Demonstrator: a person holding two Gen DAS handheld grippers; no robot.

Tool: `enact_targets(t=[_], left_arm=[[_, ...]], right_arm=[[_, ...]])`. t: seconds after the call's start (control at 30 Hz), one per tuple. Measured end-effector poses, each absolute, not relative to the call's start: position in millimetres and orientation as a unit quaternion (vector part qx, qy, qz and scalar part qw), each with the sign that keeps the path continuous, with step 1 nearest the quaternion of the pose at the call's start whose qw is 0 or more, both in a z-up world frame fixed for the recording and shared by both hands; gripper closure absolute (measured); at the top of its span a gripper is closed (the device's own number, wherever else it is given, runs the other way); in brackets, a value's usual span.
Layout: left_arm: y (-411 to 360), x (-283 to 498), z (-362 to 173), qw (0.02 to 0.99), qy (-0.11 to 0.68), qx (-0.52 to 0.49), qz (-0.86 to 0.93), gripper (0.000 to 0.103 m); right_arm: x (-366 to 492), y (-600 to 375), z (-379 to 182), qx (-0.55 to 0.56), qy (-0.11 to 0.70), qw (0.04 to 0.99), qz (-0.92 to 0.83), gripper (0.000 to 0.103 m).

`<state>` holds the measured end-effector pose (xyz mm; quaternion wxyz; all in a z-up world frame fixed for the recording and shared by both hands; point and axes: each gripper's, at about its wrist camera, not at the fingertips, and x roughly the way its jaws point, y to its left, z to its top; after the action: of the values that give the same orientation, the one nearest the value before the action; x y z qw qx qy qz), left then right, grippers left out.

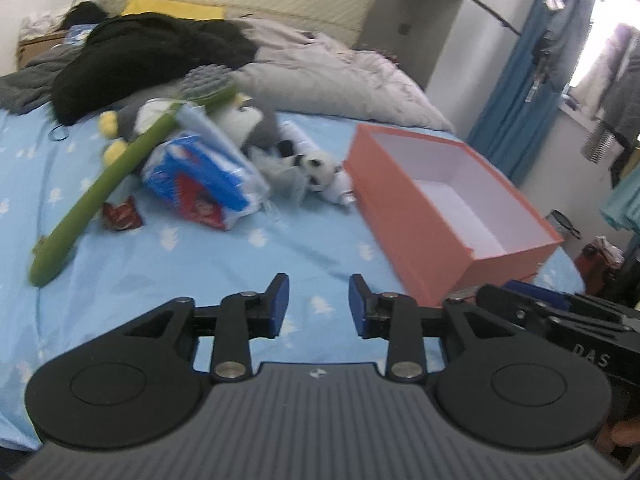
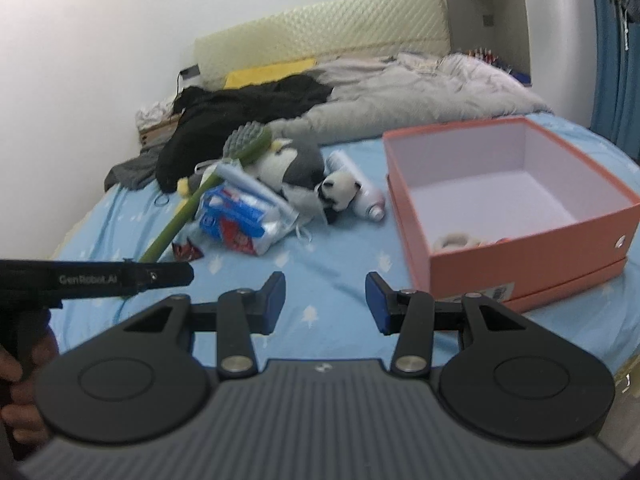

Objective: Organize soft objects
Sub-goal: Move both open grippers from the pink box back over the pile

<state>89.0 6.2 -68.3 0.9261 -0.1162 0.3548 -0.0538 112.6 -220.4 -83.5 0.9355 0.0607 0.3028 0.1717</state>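
A pile of soft things lies mid-bed: a grey-and-white penguin plush (image 1: 244, 120) (image 2: 296, 160), a small panda plush (image 1: 320, 168) (image 2: 340, 192), a blue-and-red tissue pack (image 1: 200, 184) (image 2: 240, 224) and a long green bath brush (image 1: 104, 184) (image 2: 188, 208). An open orange box (image 1: 480, 260) (image 2: 532, 276) stands to the right; in the right wrist view it holds a beige ring-shaped item (image 2: 452, 240). My left gripper (image 1: 318, 306) is open and empty above the sheet. My right gripper (image 2: 325, 302) is open and empty, near the box's front corner.
A white spray bottle (image 2: 360, 188) lies beside the panda, and a small red packet (image 1: 120, 216) lies by the brush. Black clothing (image 1: 140, 52) and a grey quilt (image 1: 340, 76) fill the head of the bed. Blue curtains (image 1: 516, 80) hang at the right.
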Motion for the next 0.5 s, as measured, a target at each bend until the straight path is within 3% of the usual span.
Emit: enact_targets(t=[0.5], left_arm=[[75, 148, -132, 0.917, 0.377, -0.120, 0.045, 0.051]], right_arm=[[179, -171, -126, 0.042, 0.338, 0.916, 0.213, 0.056]])
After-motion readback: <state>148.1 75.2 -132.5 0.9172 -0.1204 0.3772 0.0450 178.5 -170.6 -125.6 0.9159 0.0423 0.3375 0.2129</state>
